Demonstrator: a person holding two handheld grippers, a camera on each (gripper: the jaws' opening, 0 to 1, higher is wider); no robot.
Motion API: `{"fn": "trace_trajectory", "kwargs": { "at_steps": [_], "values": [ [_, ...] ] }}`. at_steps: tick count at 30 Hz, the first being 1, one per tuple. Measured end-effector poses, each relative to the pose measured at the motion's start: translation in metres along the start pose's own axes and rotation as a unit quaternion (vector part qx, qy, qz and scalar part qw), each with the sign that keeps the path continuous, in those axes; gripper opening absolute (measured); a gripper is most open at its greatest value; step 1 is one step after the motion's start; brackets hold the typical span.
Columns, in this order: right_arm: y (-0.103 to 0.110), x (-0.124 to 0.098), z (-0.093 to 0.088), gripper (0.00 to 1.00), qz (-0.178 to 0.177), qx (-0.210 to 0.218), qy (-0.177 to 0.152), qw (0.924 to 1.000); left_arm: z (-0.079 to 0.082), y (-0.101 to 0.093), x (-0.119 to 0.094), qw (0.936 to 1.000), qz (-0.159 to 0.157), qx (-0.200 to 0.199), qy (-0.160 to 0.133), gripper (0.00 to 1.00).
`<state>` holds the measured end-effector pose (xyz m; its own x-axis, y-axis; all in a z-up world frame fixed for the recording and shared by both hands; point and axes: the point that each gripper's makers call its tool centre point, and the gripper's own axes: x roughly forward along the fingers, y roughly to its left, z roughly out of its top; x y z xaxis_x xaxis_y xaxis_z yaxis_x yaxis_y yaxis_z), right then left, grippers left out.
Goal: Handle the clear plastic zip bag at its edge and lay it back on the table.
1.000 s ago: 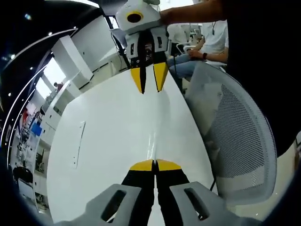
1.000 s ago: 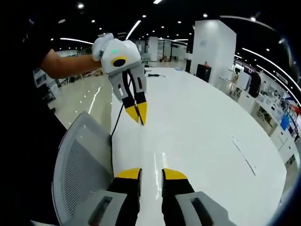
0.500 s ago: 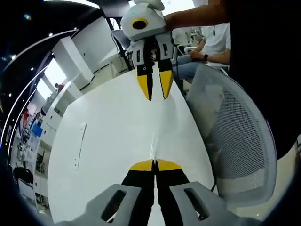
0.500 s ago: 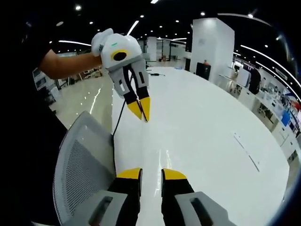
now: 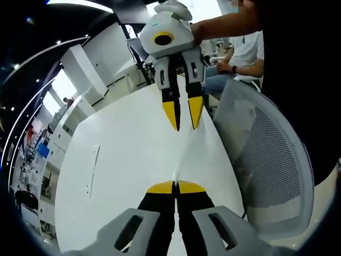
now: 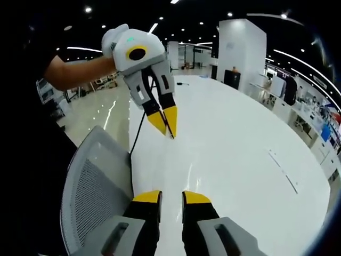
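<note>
My left gripper (image 5: 175, 186) is shut above the white table (image 5: 122, 160). A thin glossy sliver (image 5: 175, 173) rises edge-on from its tips: the clear plastic zip bag, barely visible. In the right gripper view the left gripper (image 6: 168, 127) hangs in the air at upper left, jaws together, with a thin sliver of the bag (image 6: 171, 135) poking out of the tips. My right gripper (image 6: 170, 196) is open with nothing between its jaws. It faces the left one and shows in the left gripper view (image 5: 184, 124), jaws apart, a short way off the bag.
A grey mesh chair (image 5: 272, 160) (image 6: 90, 181) stands against the table's near edge. A narrow flat strip (image 5: 90, 170) (image 6: 283, 170) lies on the table farther out. A seated person (image 5: 240, 48) is behind the right gripper. An arm in a black sleeve holds each gripper.
The two grippers have drawn closer together, each looming larger and lower in the other's view. The left stays shut and the right stays open.
</note>
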<state>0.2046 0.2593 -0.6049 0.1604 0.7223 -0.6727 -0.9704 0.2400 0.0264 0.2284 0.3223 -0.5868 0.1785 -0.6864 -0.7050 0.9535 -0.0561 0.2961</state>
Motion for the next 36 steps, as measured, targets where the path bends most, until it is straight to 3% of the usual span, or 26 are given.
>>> {"fn": "trace_trajectory", "kwargs": {
  "at_steps": [15, 22, 36],
  "values": [
    [0.006, 0.013, -0.004, 0.00, 0.002, 0.028, -0.020, 0.9994, 0.012, 0.008, 0.000, 0.9997, 0.012, -0.003, -0.021, 0.00],
    [0.005, 0.014, -0.003, 0.00, -0.004, 0.036, -0.030, 0.9989, 0.010, 0.009, 0.000, 0.9997, 0.009, -0.007, -0.021, 0.00],
    [0.002, 0.014, -0.004, 0.00, -0.007, 0.040, -0.020, 0.9990, 0.013, 0.009, -0.012, 0.9993, 0.006, -0.014, -0.035, 0.04]
  ]
}}
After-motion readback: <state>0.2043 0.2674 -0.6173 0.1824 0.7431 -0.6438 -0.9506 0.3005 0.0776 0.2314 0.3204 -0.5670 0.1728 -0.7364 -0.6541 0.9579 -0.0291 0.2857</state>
